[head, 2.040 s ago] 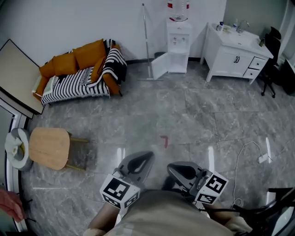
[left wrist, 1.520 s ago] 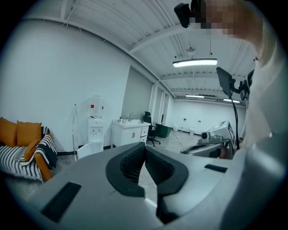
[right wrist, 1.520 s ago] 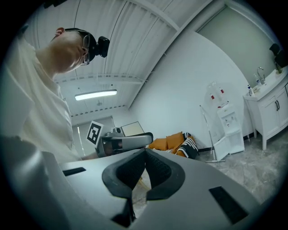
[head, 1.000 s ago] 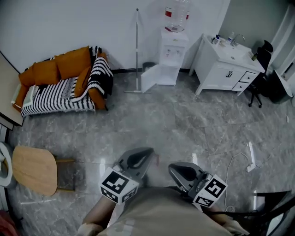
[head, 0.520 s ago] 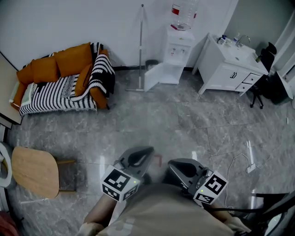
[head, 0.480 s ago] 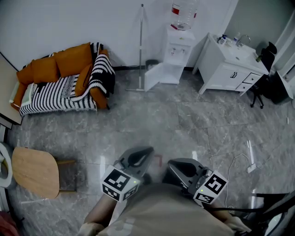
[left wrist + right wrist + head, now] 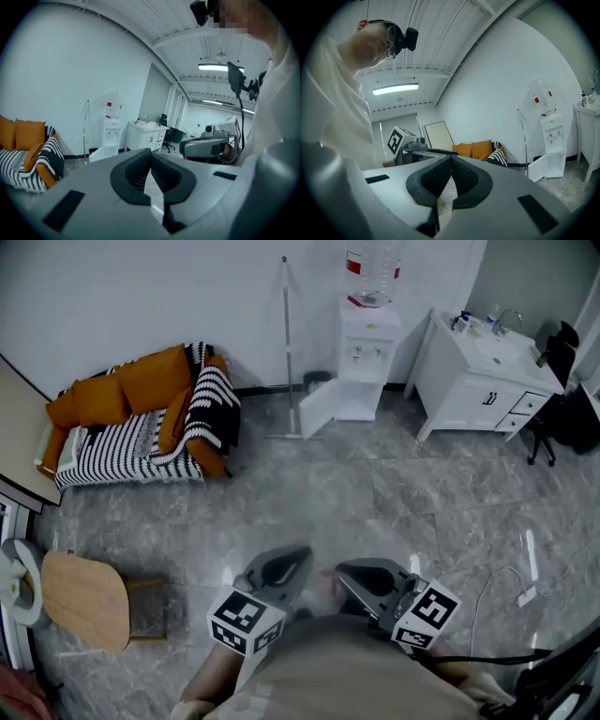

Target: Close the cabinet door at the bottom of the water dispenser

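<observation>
The white water dispenser (image 7: 369, 345) stands at the far wall with a bottle on top. Its bottom cabinet door (image 7: 319, 410) hangs open, swung out to the left. The dispenser (image 7: 111, 135) and its open door (image 7: 100, 153) also show far off in the left gripper view, and both the dispenser (image 7: 551, 140) and the door (image 7: 536, 169) appear small in the right gripper view. My left gripper (image 7: 302, 556) and right gripper (image 7: 341, 569) are held close to the person's body, well short of the dispenser. Both are shut on nothing.
An orange sofa with a striped blanket (image 7: 141, 418) sits at the left wall. A wooden stool (image 7: 84, 600) stands at near left. A mop pole (image 7: 287, 343) leans beside the dispenser. A white sink cabinet (image 7: 478, 381) is to its right. A cable (image 7: 497, 582) lies on the floor at right.
The room has shifted a little rightward in the head view as the person moves across the floor. Both grippers ride along in front of the body, their jaws unchanged.
</observation>
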